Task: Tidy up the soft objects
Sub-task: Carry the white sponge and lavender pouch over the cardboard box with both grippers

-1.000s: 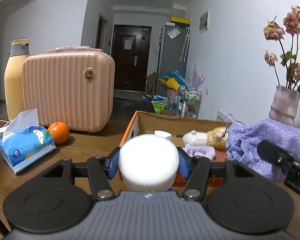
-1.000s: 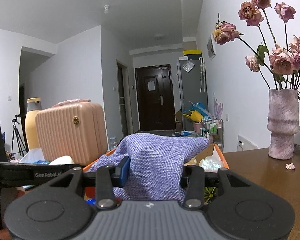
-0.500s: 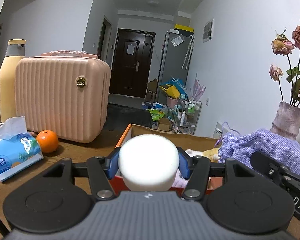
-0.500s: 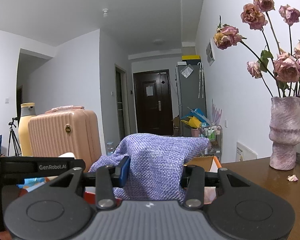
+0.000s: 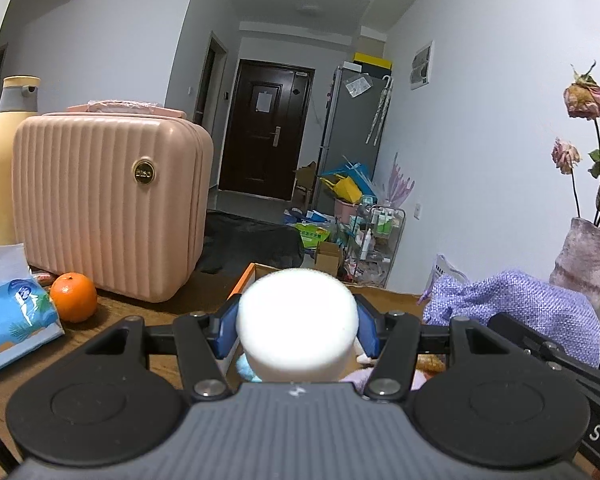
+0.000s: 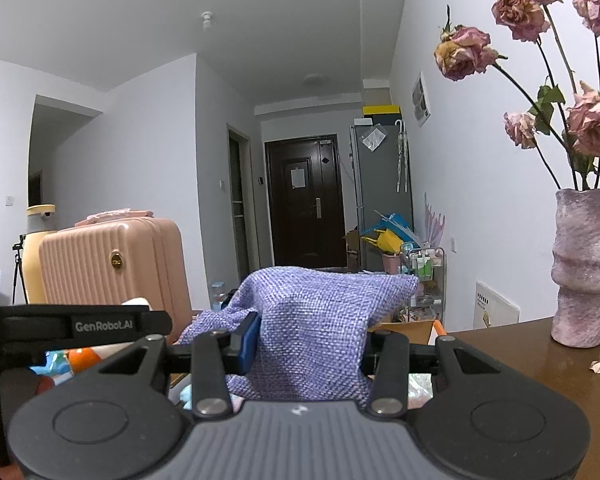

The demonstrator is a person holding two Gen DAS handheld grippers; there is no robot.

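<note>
My left gripper [image 5: 298,328] is shut on a white foam cylinder [image 5: 297,320] and holds it above the near part of an orange-edged cardboard box [image 5: 248,274]. Soft toys in the box are mostly hidden under the gripper. My right gripper [image 6: 310,342] is shut on a purple woven pouch [image 6: 312,320], held above the same box [image 6: 436,326]. The pouch also shows at the right of the left wrist view [image 5: 516,304], with the right gripper's body below it.
A pink ribbed case [image 5: 108,204], a yellow bottle [image 5: 4,160], an orange [image 5: 73,297] and a blue tissue pack [image 5: 12,316] stand on the left of the wooden table. A pink vase with dried roses [image 6: 582,264] stands at the right.
Both grippers have risen and moved forward over the box with their loads. The box and its toys have sunk lower in both views. Both grips are unchanged.
</note>
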